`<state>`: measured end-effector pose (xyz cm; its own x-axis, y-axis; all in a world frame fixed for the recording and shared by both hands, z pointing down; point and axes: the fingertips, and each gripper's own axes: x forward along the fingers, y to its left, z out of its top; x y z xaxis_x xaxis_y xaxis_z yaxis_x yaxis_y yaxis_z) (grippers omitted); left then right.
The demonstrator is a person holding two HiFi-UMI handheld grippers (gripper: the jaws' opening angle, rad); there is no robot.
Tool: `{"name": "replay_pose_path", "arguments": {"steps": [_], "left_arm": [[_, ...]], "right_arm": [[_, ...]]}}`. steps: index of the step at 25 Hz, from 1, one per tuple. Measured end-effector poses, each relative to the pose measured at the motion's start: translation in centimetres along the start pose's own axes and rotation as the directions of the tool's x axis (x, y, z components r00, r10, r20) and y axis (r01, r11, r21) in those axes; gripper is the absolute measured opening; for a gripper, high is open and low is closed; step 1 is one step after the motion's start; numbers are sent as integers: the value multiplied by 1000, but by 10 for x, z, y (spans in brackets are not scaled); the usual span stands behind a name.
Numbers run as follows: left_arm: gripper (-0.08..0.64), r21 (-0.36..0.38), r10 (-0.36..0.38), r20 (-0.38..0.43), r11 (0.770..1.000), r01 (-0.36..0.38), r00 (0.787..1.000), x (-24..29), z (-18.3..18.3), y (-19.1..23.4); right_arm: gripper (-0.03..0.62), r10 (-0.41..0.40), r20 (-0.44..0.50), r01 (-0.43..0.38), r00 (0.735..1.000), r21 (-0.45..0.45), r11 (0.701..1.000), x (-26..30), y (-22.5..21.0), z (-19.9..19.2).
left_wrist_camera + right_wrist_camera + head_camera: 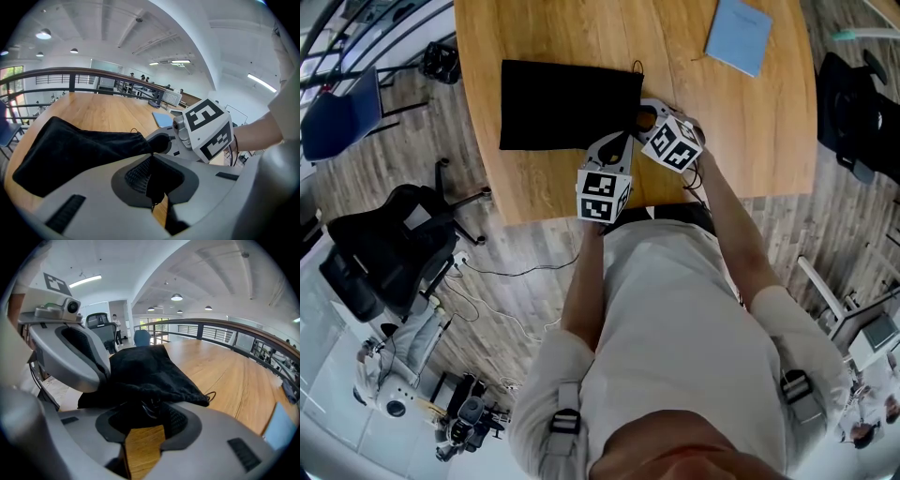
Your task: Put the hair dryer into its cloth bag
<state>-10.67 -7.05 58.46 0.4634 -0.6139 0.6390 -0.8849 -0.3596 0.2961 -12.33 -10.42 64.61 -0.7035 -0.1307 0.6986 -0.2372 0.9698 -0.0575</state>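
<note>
A black cloth bag (pixel 562 103) lies flat on the wooden table (pixel 750 131), its mouth end toward the right. Both grippers meet at that mouth, near the table's front edge. My left gripper (pixel 619 142) is shut on a fold of the bag's black fabric (pixel 70 150), pinched between its pads (pixel 136 176), and a thin cord hangs below them. My right gripper (pixel 645 117) holds the bunched mouth edge and drawstring (pixel 147 406) between its half-closed jaws, with bare wood showing behind. No hair dryer is in sight in any view.
A light blue booklet (pixel 739 35) lies at the table's far right. A drawstring loop (pixel 636 67) trails from the bag's far corner. Black office chairs (pixel 384 248) and cables stand on the floor to the left. A railing (pixel 93 75) borders the table's far side.
</note>
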Motion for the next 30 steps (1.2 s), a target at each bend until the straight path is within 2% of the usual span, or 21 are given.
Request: {"name": "replay_pose_path", "arguments": {"steps": [9, 17, 21, 30], "left_arm": [[26, -25, -21, -4, 999, 21, 1000, 2, -2, 2], [32, -27, -37, -9, 999, 36, 999, 3, -4, 0], [103, -19, -47, -12, 999, 47, 999, 5, -1, -2], [106, -7, -46, -6, 999, 46, 999, 3, 4, -8]], "right_arm": [[245, -25, -18, 25, 1000, -35, 999, -7, 1, -5], [253, -61, -24, 61, 998, -9, 998, -35, -2, -17], [253, -86, -18, 86, 996, -1, 996, -49, -3, -19], [253, -130, 6, 130, 991, 17, 991, -72, -4, -15]]}}
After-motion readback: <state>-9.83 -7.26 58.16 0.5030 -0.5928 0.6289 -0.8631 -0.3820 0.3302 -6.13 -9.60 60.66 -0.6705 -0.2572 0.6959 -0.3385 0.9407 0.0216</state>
